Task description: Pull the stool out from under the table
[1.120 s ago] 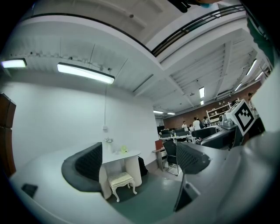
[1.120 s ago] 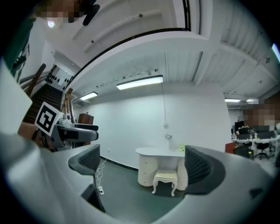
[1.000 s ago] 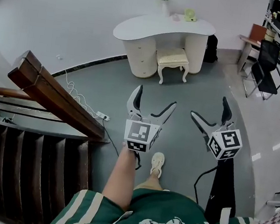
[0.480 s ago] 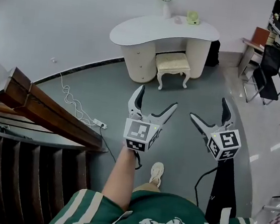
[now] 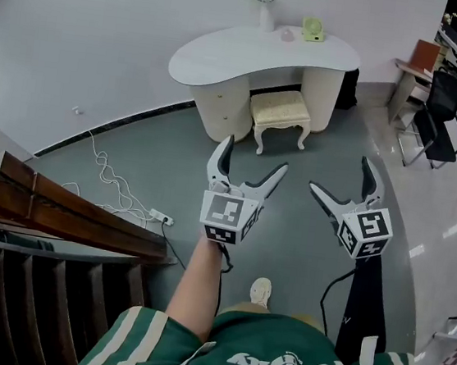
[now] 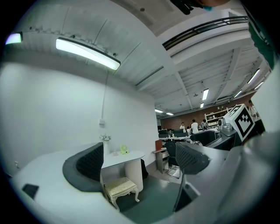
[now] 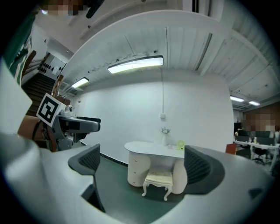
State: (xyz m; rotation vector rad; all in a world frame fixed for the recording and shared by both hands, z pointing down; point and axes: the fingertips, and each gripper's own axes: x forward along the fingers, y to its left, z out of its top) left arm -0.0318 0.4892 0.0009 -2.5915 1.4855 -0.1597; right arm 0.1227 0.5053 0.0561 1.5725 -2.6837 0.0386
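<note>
A cream stool (image 5: 280, 112) with a padded seat and curved legs stands partly under the white kidney-shaped table (image 5: 228, 50) against the far wall. The same stool (image 6: 121, 188) shows in the left gripper view and, as the stool (image 7: 158, 180), in the right gripper view, with the table (image 7: 153, 150) over it. My left gripper (image 5: 250, 157) and right gripper (image 5: 341, 176) are held side by side in the air, well short of the stool. Both are open with nothing between their jaws.
A wooden stair rail (image 5: 60, 210) and dark steps lie at the left. A white cable with a power strip (image 5: 155, 216) trails on the grey floor. A black office chair (image 5: 435, 112) and desks stand at the right. A vase (image 5: 265, 10) and a green object (image 5: 313, 30) sit on the table.
I have walked forward: the table and stool have drawn closer and the stair rail has slid down and to the left. Both grippers keep the same open pose.
</note>
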